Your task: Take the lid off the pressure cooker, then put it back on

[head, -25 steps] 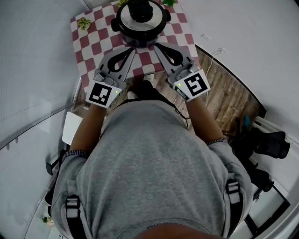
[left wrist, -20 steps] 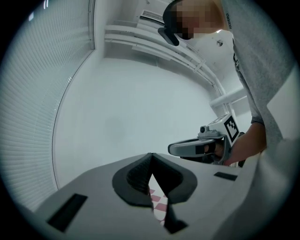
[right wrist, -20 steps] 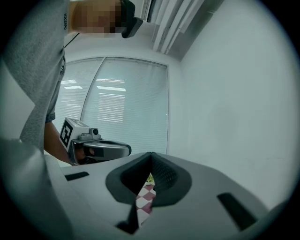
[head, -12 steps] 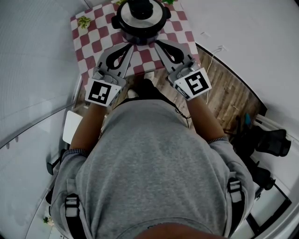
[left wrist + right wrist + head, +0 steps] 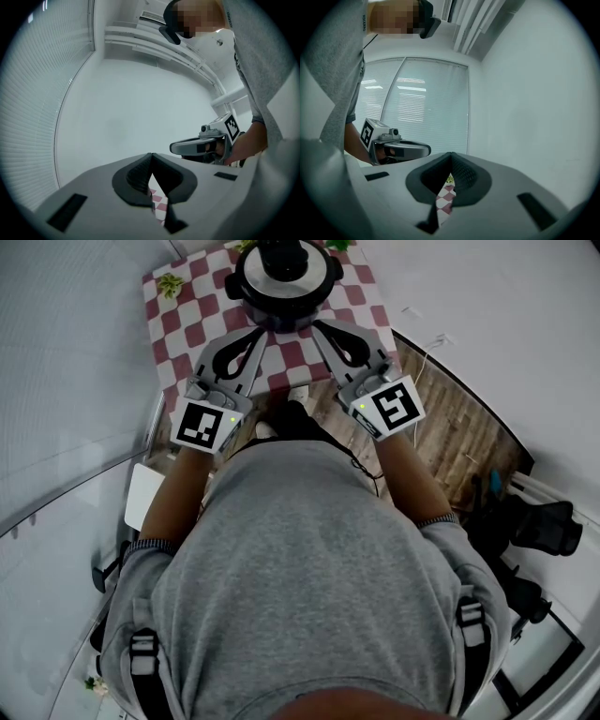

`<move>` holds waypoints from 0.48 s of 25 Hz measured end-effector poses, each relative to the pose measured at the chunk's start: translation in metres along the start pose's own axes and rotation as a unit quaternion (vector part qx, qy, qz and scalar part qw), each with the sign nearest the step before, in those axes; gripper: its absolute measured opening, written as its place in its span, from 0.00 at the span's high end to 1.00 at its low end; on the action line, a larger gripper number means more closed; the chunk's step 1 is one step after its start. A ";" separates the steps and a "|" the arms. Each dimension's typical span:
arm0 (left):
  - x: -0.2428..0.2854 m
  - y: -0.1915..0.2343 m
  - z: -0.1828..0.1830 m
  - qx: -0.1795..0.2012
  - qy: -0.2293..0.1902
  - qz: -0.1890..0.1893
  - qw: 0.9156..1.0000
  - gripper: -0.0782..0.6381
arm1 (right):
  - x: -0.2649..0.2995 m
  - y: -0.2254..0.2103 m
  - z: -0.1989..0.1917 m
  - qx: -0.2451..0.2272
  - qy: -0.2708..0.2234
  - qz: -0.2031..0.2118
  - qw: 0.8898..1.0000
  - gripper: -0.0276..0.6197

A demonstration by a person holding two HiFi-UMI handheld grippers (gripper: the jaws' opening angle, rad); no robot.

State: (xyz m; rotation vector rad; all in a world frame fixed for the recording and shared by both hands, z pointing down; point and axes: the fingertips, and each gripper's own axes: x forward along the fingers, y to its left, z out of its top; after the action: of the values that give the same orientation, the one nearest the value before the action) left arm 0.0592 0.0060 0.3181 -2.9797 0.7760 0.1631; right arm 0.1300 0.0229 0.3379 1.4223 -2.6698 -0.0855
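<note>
We hold both tools out in front of us, level, with our arms bent and our elbows by our sides. The left gripper (image 5: 262, 336) points far and a little to the right. The right gripper (image 5: 317, 331) points far and a little to the left. So the two tips come toward each other like a V. Each tool has a cube with black and white squares on the near end, by our hands.

Both tools are closed. In the left gripper view and the right gripper view the two dark pads press flat on each other with nothing between them.

The pressure cooker (image 5: 281, 307) stands at the far side of the table (image 5: 187, 329), just past the two tips. We cannot tell if the tips touch it. The lid (image 5: 314, 277) sits on top of the pot. It is round, with a shiny silver ring and a black knob (image 5: 286, 253) in the middle. The pot under it is dark and round.

The table has a cloth of red and white squares. A little green plant (image 5: 169, 284) sits on it, far left. The tools are smooth grey plastic, and their pads are black with tiny ridges. The floor (image 5: 459, 442) on the right is brown wood.
</note>
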 end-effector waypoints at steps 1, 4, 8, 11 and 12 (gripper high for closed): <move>0.000 0.000 0.000 -0.001 0.000 0.001 1.000 0.87 | 0.000 0.000 0.000 0.000 0.000 0.000 1.000 0.95; 0.000 0.000 0.000 -0.004 0.001 0.002 1.000 0.87 | -0.001 0.000 -0.001 0.004 -0.001 -0.002 1.000 0.95; 0.000 -0.001 -0.002 -0.007 0.008 0.002 1.000 0.87 | -0.001 0.002 -0.003 0.007 -0.002 -0.001 1.000 0.95; -0.001 -0.002 -0.004 -0.008 0.009 0.002 1.000 0.87 | -0.001 0.004 -0.002 0.007 -0.003 0.000 1.000 0.95; -0.001 -0.003 -0.005 -0.008 0.009 0.002 1.000 0.87 | -0.001 0.004 -0.002 0.007 -0.004 0.000 1.000 0.95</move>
State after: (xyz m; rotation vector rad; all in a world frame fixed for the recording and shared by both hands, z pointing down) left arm 0.0601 0.0083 0.3230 -2.9992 0.7875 0.1425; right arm 0.1277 0.0260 0.3405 1.4280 -2.6816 -0.0736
